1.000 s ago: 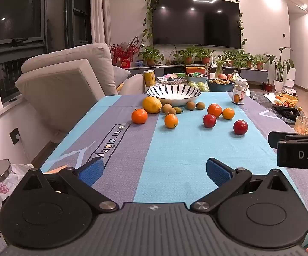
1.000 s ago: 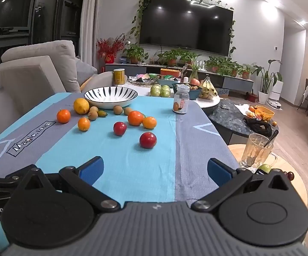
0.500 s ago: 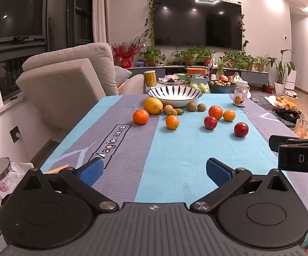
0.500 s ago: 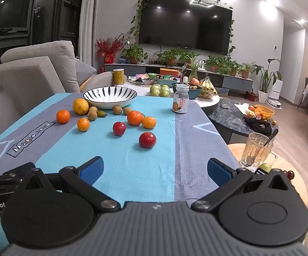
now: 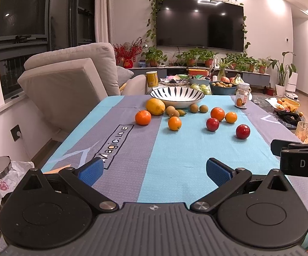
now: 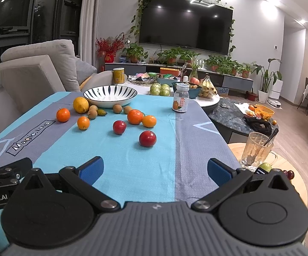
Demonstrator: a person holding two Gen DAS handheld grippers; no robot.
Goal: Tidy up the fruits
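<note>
A striped white bowl (image 5: 177, 95) (image 6: 110, 95) stands empty at the far end of the blue-grey tablecloth (image 5: 175, 155). Loose fruit lies in front of it: a yellow lemon (image 5: 155, 106), several oranges such as one at the left (image 5: 143, 117), two red apples (image 5: 242, 131) (image 6: 147, 138), and small brown kiwis (image 5: 193, 108). My left gripper (image 5: 155, 169) is open and empty over the near table edge. My right gripper (image 6: 155, 168) is open and empty, well short of the nearest red apple.
A glass jar with an orange label (image 6: 180, 100) stands at the far right of the table. A glass mug with a spoon (image 6: 256, 150) sits on a round wooden side table to the right. A beige sofa (image 5: 68, 85) stands to the left.
Both views shift slightly; the fruit sits a little lower and nearer in frame. Both grippers stay open and nothing on the table has moved.
</note>
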